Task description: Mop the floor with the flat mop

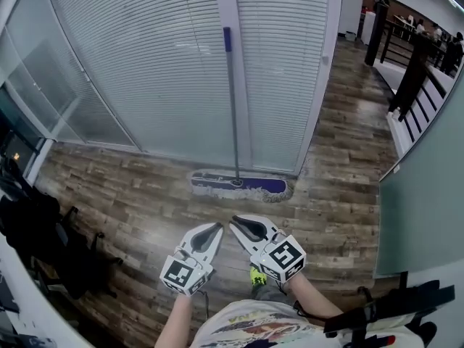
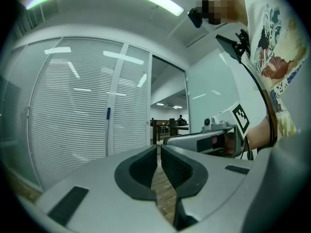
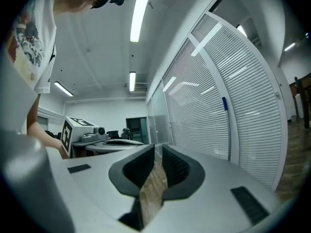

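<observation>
The flat mop stands on the wood floor against the blind-covered glass wall, its blue and white head flat on the planks. Its grey handle rises to a blue tip. The handle also shows in the left gripper view and in the right gripper view. My left gripper and right gripper hover side by side a short way in front of the mop head, held level and apart from the mop. Both are shut with nothing between the jaws, as their own views show, left gripper, right gripper.
Dark chairs and bags crowd the left side. A pale green partition closes the right, with a dark railing beyond it. A black frame sits at the lower right near the person's body.
</observation>
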Available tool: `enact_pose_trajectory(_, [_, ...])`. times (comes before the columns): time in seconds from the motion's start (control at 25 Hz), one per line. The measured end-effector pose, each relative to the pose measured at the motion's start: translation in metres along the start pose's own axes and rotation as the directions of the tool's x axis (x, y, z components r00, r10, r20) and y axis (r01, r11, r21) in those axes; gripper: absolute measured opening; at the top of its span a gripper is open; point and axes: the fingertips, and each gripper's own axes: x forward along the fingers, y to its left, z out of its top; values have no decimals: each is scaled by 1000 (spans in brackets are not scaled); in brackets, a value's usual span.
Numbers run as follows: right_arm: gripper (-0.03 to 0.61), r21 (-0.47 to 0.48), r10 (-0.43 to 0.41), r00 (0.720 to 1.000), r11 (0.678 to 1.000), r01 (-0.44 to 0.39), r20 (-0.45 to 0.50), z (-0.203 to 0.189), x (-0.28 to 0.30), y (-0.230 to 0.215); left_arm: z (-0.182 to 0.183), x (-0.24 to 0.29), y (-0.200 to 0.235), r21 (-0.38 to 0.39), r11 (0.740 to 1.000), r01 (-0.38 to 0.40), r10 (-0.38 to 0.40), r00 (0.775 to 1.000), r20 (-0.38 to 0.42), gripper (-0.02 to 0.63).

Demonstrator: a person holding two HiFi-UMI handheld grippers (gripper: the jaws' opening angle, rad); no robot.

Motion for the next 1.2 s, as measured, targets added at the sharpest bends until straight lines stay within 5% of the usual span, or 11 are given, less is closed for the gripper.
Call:
enact_pose_trajectory(0.4, [35,6,3,1000,1000,-3,-5,7,26,-82,-5,81,34,47,999,22,-20,999,-51,14])
enact_pose_trajectory(0.72, [46,36,-18,999,999,20,-51,-8,67,-124,-15,116,81,6,1000,25,-25,999,-28,14])
enact_pose_trajectory(1.2, [109,-38,-173,984,984,172,-38,37,209,-245,9,199,247,70,992,103,-104,995,12,23])
